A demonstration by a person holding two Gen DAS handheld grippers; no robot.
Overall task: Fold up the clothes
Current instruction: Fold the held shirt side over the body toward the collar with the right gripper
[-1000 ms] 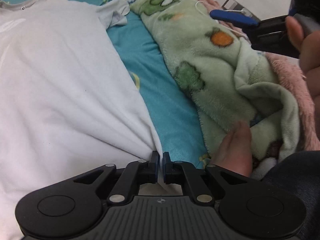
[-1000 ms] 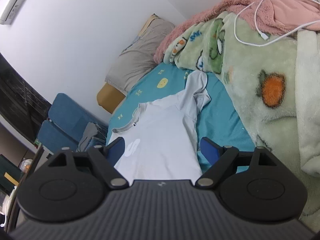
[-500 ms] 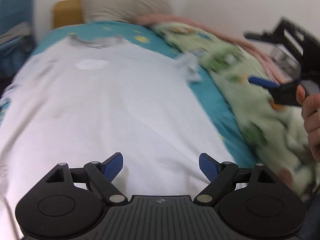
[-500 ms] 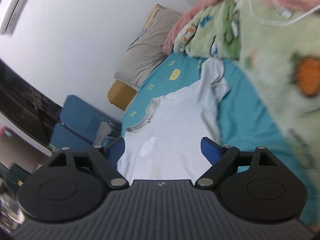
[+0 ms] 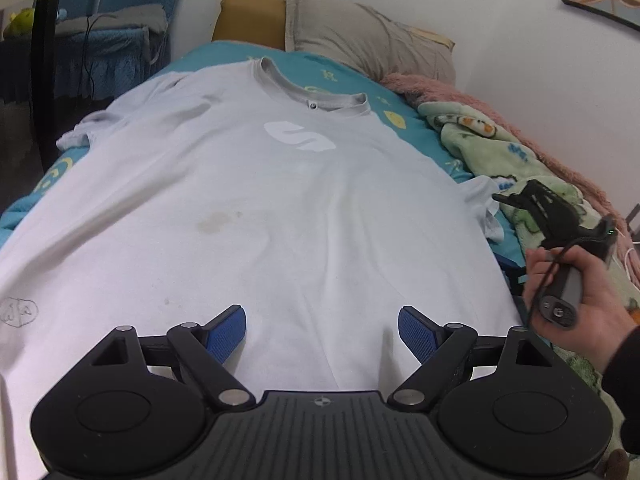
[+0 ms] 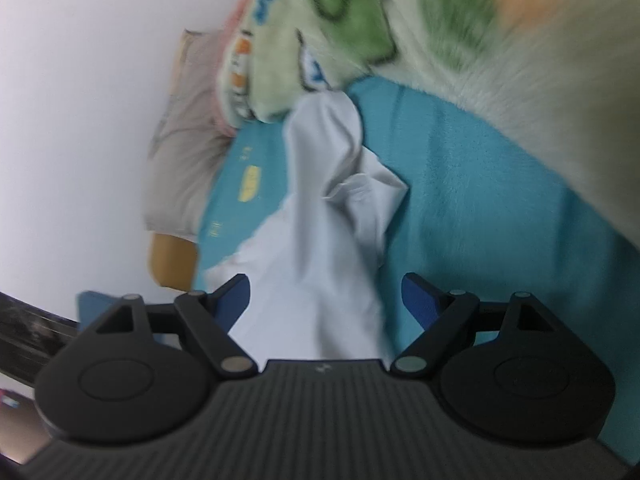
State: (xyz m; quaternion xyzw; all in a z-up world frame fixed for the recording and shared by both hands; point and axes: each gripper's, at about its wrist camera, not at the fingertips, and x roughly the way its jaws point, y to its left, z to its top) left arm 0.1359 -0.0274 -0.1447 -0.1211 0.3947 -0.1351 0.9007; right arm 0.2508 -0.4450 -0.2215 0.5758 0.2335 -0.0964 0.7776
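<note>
On teal bedsheet: white T-shirt spread flat, collar toward pillow. Your left gripper over hem, jaws wide, holding nothing. Your right gripper also wide, empty, aimed at crumpled sleeve. Pinch sleeve by outer edge; fold inward without dragging body. Green blanket touches sleeve; avoid catching it.
</note>
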